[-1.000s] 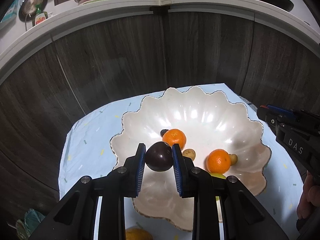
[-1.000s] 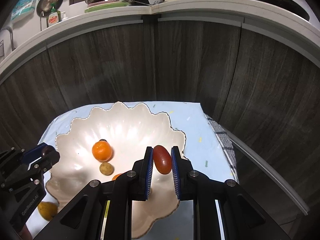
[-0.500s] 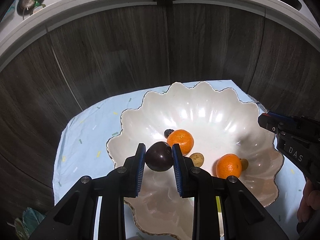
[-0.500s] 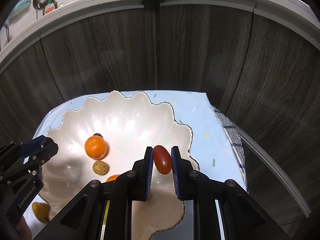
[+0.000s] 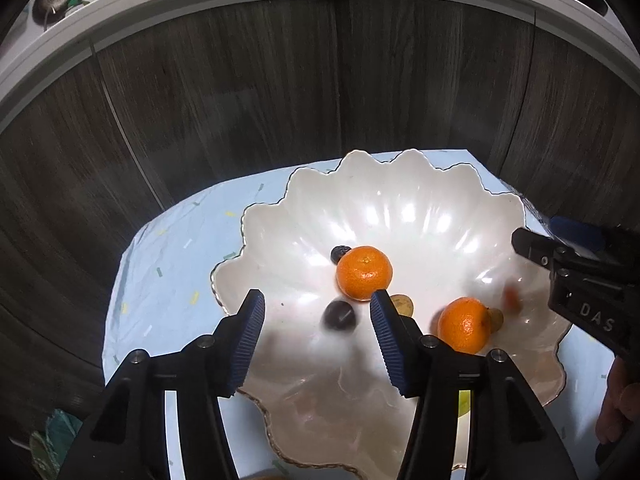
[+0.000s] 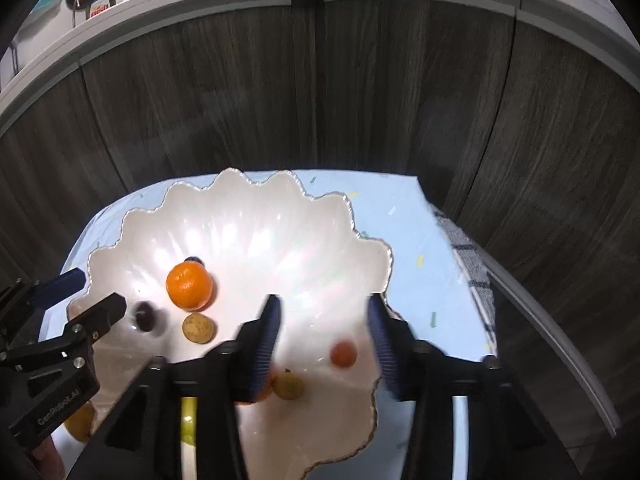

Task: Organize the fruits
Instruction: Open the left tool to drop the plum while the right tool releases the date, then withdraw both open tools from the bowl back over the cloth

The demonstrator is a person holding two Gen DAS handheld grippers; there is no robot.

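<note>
A white scalloped bowl (image 5: 400, 208) (image 6: 256, 216) sits on a pale blue cloth. My left gripper (image 5: 317, 336) is open above the bowl; a dark plum (image 5: 339, 315) (image 6: 145, 316), blurred, lies in the bowl between the fingers. My right gripper (image 6: 324, 330) is open over the bowl's right side; a small red fruit (image 6: 343, 354) (image 5: 510, 298), blurred, is in the bowl below it. Two mandarins (image 5: 364, 273) (image 5: 464, 325) and small brown fruits (image 6: 197, 327) (image 6: 288, 385) lie in the bowl.
Dark wood cabinet fronts (image 5: 320, 92) rise right behind the cloth (image 5: 160, 264). A yellow fruit (image 6: 80, 420) lies on the cloth left of the bowl, and a yellow-green one (image 6: 188, 420) shows under the bowl's near rim. A checked towel (image 6: 468, 256) lies at the right.
Both grippers have opened. The dark plum left the left gripper and the red fruit left the right gripper; both now sit blurred in the bowl. Both grippers came closer to the bowl.
</note>
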